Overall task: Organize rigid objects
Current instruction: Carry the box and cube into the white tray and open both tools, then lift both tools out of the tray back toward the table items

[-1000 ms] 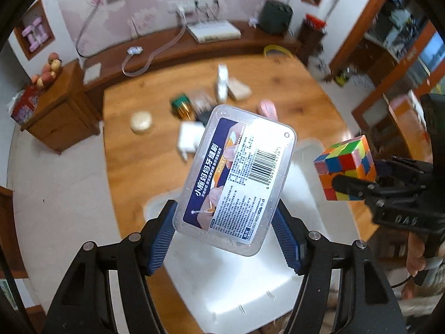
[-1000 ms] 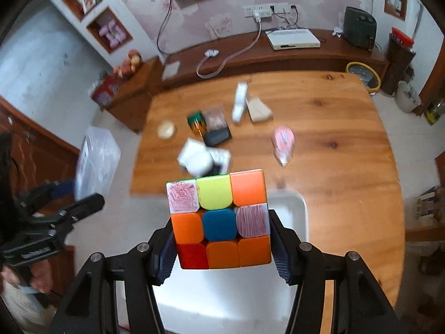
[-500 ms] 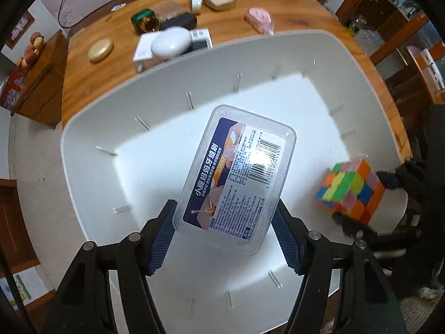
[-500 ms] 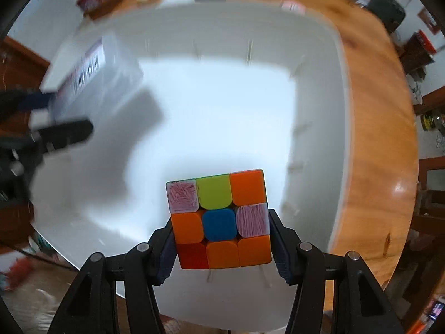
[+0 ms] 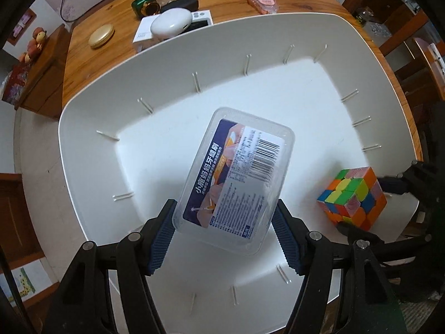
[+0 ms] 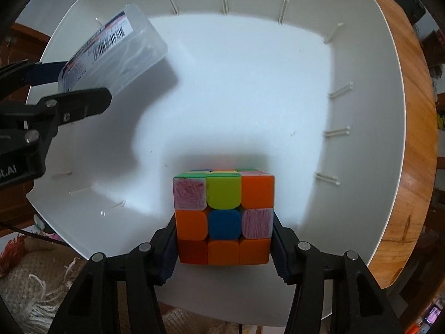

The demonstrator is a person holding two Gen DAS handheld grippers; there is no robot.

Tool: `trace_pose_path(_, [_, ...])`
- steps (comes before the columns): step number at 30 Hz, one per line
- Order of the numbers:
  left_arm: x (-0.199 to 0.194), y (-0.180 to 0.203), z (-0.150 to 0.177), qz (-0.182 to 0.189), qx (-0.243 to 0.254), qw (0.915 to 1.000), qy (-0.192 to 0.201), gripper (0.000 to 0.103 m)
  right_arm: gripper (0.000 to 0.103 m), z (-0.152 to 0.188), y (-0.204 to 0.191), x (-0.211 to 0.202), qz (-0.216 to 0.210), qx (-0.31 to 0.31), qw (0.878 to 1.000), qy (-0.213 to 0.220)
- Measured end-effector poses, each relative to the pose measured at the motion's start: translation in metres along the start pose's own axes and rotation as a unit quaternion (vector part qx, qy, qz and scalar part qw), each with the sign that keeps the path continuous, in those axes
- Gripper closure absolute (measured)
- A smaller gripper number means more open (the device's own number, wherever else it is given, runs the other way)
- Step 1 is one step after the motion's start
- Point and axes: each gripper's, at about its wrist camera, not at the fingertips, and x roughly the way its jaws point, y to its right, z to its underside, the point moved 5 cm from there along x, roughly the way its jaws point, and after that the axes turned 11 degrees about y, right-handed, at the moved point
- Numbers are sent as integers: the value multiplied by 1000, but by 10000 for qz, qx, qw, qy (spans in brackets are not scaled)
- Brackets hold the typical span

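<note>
While both grippers point down into the white tub (image 5: 91, 117), each camera gives its own angle. From the left wrist, the left gripper (image 5: 224, 235) is clamped on a clear plastic box (image 5: 236, 178), blue pads tight on its two long sides, the box angled up and to the right. Its label reads clearly here: dark blue panel, white Chinese lettering, a barcode near the top corner. This view alone shows the wooden table (image 5: 83, 55) past the tub's far rim, with a white oval case (image 5: 171, 23), a gold compact (image 5: 101, 36), a green jar (image 5: 144, 4) and a pink packet (image 5: 262, 1). Off to the right, the puzzle cube (image 5: 353, 197) sits low in the tub near its right wall, the right gripper's black fingers just showing around it.

Switch to the right wrist and the cube (image 6: 224, 218) fills the foreground, pinched between the right gripper (image 6: 224, 246) pads on its left and right faces. Facing us: orange squares, one lime, one blue, one red, and two scuffed pinkish stickers. Whether it touches the tub floor (image 6: 250, 97) I cannot tell. Over at upper left, the box (image 6: 111, 50) appears edge-on, cloudy and translucent, held by the left gripper's black finger (image 6: 80, 105), casting a soft shadow on the tub floor.
</note>
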Motion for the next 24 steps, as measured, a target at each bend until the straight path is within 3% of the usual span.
trace_pose_path(2, [0, -1, -2, 48, -99, 9999, -40, 32, 36, -7, -2, -7, 26, -90, 9998, 191])
trace_pose_path(3, [-1, -2, -2, 72, -142, 9999, -51, 27, 33, -9, -2, -11, 20, -119, 9996, 267])
trace_pose_path(4, [-1, -4, -2, 36, -187, 9998, -106, 14, 28, -13, -3, -17, 24, -146, 9991, 388])
trace_pose_path(6, [-4, -7, -4, 40, -245, 9996, -104, 8, 26, -20, -3, -27, 25, -152, 9983, 558])
trace_pose_path(24, [-68, -11, -45, 393, -519, 9961, 603, 8, 26, -54, -5, -108, -254, 192, 9882, 1501])
